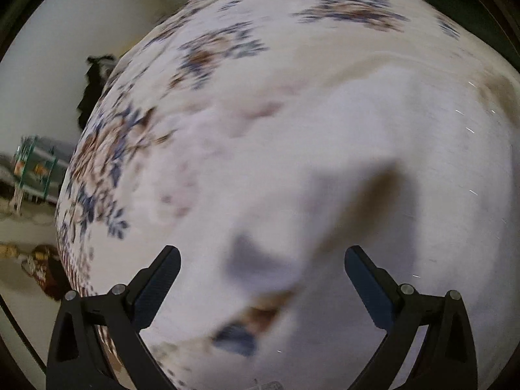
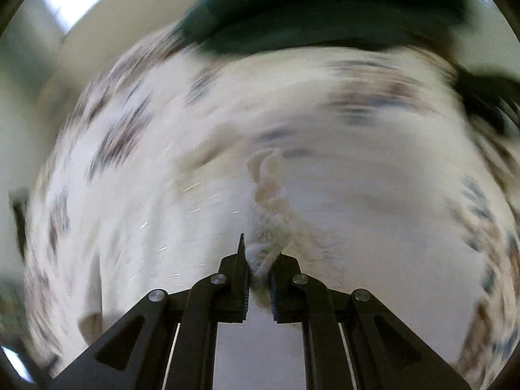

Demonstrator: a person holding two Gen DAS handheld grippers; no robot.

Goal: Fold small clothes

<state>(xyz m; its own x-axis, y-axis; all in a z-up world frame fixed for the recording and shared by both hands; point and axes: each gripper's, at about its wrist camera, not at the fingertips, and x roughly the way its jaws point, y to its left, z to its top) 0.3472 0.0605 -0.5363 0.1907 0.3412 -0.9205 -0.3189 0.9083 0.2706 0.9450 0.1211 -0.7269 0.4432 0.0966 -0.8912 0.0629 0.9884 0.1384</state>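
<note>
While left gripper [image 1: 262,260] gapes, right gripper [image 2: 260,263] pinches fuzzy white garment [image 2: 269,221].

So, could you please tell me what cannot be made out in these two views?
- Left wrist view: motion blur hides the shape and edges of the white garment on the floral sheet.
- Right wrist view: blur smears the dark green item; what it is stays unclear.
- Right wrist view: the right gripper jaws cover the pinched fabric's edge.
- The left gripper is open; whether it touches the cloth is unclear.
</note>
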